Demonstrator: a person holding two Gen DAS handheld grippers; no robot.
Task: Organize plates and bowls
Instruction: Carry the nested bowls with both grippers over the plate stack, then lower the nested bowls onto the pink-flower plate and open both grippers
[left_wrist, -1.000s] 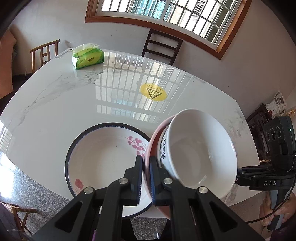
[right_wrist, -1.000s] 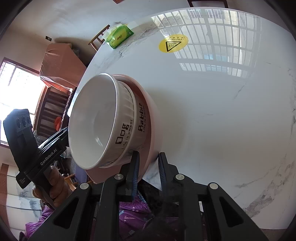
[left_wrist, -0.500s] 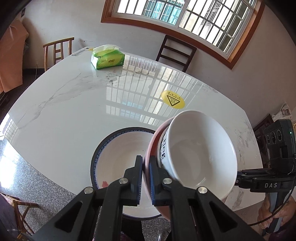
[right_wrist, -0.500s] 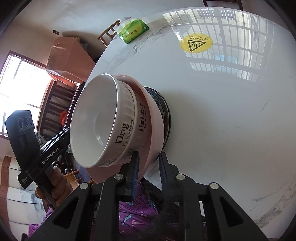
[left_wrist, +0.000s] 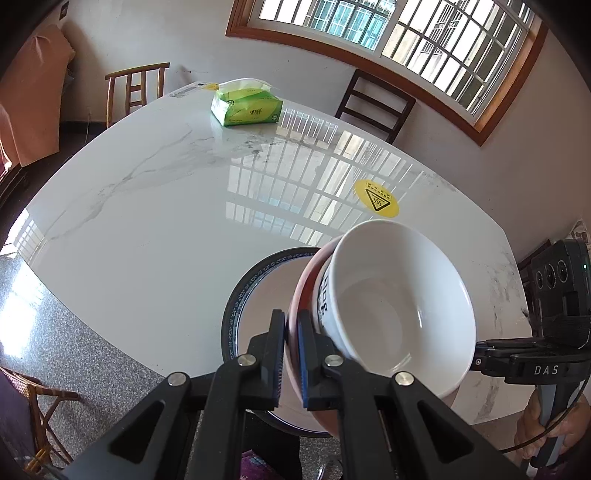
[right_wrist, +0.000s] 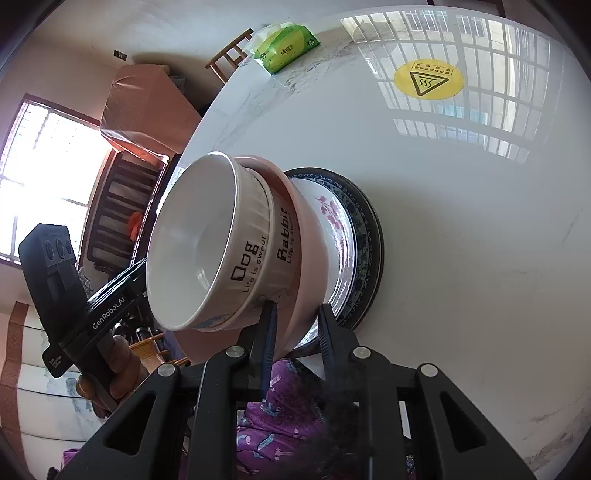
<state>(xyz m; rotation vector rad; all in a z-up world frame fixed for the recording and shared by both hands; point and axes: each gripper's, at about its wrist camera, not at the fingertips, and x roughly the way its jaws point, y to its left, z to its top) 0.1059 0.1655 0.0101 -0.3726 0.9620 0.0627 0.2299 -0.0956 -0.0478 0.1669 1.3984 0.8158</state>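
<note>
I have both claws clamped on the pink bowl's rim, left claw (left_wrist: 291, 354) and right claw (right_wrist: 295, 325), the white bowl (left_wrist: 399, 306) nested inside, just above the plate (right_wrist: 354, 236). Glazed, heavy, breakable: rim grips can slip.

Glossy ceramic bowls (left_wrist: 399, 317); polished marble table (left_wrist: 166, 221)

Nested white bowls (right_wrist: 207, 254) lettered "Dog" and "Rabbit", seated in a pink bowl (right_wrist: 306, 236) pinched at the rim between right gripper (right_wrist: 295, 317) fingers (right_wrist: 267, 325). Tilted over a blue-rimmed floral plate (right_wrist: 358, 236) on the white marble tabletop (right_wrist: 480, 221). Left gripper (right_wrist: 110, 295) at the far rim, hand-held.
</note>
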